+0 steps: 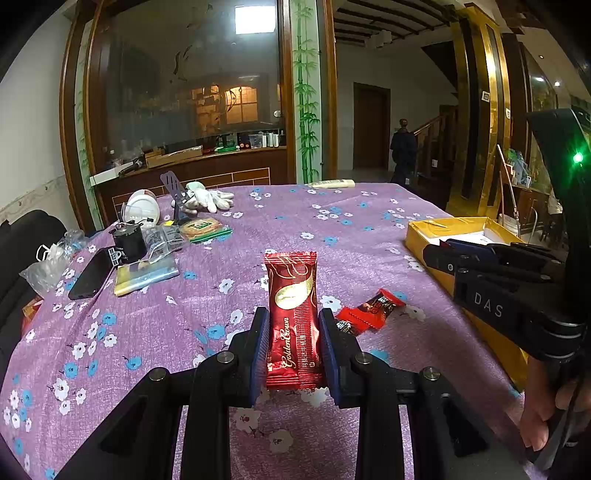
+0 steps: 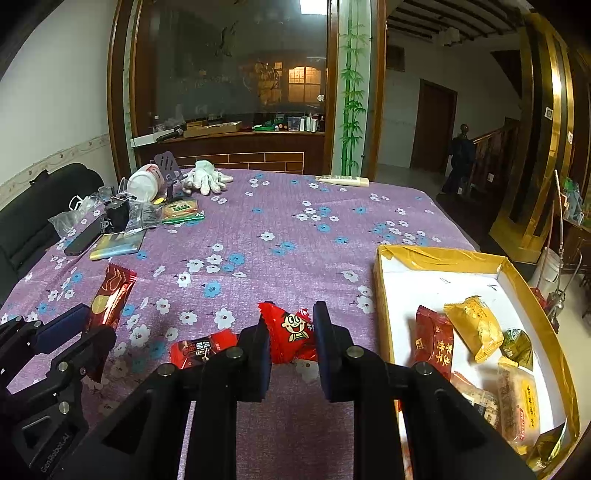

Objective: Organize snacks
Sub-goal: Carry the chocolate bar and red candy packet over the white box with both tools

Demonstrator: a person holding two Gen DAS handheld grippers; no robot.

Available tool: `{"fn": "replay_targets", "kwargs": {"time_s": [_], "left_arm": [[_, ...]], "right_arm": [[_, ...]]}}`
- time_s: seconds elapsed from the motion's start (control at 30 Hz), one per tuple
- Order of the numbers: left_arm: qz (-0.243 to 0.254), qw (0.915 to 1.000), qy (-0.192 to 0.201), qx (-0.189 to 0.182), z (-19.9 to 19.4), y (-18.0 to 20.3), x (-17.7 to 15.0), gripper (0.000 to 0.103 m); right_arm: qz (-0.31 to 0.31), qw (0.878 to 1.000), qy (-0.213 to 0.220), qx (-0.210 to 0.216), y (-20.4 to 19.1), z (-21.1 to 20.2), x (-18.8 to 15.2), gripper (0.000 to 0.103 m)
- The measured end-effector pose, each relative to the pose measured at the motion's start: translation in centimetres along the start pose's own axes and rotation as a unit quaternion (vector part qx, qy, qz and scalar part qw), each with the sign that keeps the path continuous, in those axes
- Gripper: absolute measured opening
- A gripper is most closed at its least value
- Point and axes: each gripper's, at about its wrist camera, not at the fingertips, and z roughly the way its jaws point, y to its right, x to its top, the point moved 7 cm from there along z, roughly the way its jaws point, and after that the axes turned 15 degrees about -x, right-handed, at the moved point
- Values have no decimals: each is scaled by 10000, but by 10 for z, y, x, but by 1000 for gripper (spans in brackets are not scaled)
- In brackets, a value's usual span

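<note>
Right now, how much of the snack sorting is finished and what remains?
Done: several packets already lie in the yellow box. In hand: the left gripper clamps the red Golden Crown packet; the right gripper clamps the red cartoon-face candy. Left: the small red-black candy on the tablecloth, and boxing both held snacks.

A table (image 2: 280, 206) draped in a purple flowered cloth fills a dim room. Behind it, a wood-framed glass partition (image 1: 192, 85) reflects a bright ceiling light (image 1: 255, 19), beside a pillar painted with green bamboo (image 1: 306, 92). A dark wooden door (image 2: 432, 125) stands in the white wall beyond.
</note>
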Motion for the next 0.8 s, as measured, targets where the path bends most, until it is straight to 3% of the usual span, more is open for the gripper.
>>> {"fn": "replay_targets", "kwargs": {"time_s": [0.8], "left_arm": [[-2, 10000, 15, 20, -1, 0, 1, 28]], "right_arm": [[96, 9997, 199, -139, 7, -8, 6, 19]]}}
